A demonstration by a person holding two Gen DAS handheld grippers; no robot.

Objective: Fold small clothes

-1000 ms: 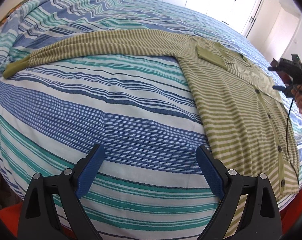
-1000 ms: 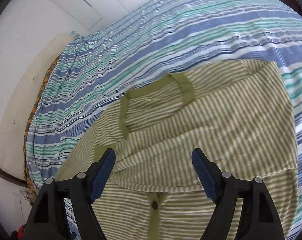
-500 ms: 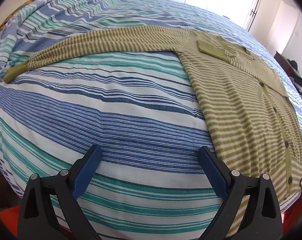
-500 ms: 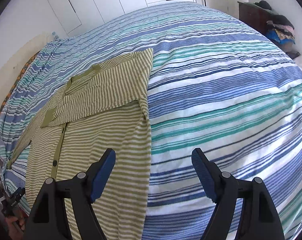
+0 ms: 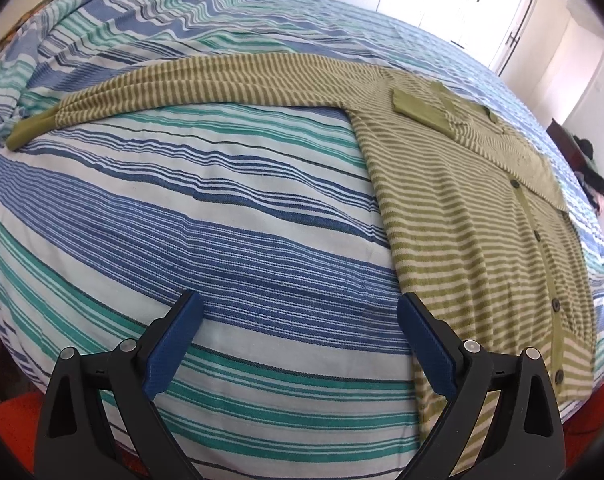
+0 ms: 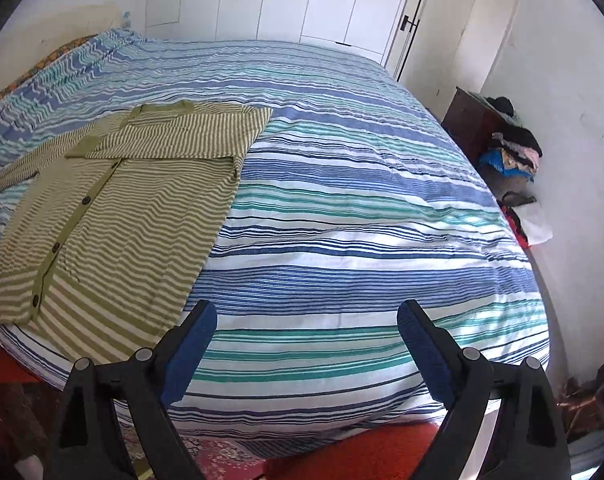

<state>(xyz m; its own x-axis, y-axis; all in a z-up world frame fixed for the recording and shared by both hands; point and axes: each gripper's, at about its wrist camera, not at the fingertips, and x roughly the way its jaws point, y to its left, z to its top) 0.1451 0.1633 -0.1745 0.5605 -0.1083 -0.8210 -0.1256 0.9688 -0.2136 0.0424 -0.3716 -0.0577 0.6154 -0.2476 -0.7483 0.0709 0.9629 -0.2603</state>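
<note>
A green and cream striped button cardigan (image 5: 470, 216) lies flat on the striped bedspread (image 5: 205, 208). Its one sleeve (image 5: 205, 80) stretches out to the left; the other sleeve is folded across the chest, cuff (image 5: 420, 108) on top. My left gripper (image 5: 297, 344) is open and empty above the bed's near edge, left of the cardigan's hem. In the right wrist view the cardigan (image 6: 113, 204) lies at the left. My right gripper (image 6: 306, 352) is open and empty over the bed's near edge, right of the cardigan.
The bed (image 6: 362, 208) fills both views. A dark wooden stand with a pile of clothes (image 6: 510, 148) is by the right wall. White wardrobe doors (image 6: 285, 0) stand behind the bed. Red patterned rug (image 6: 342, 456) lies below the bed edge.
My right gripper has pulled back from right above the folded sleeve to the bed's near edge and turned right. My left gripper shifted slightly; the right gripper is gone from its view.
</note>
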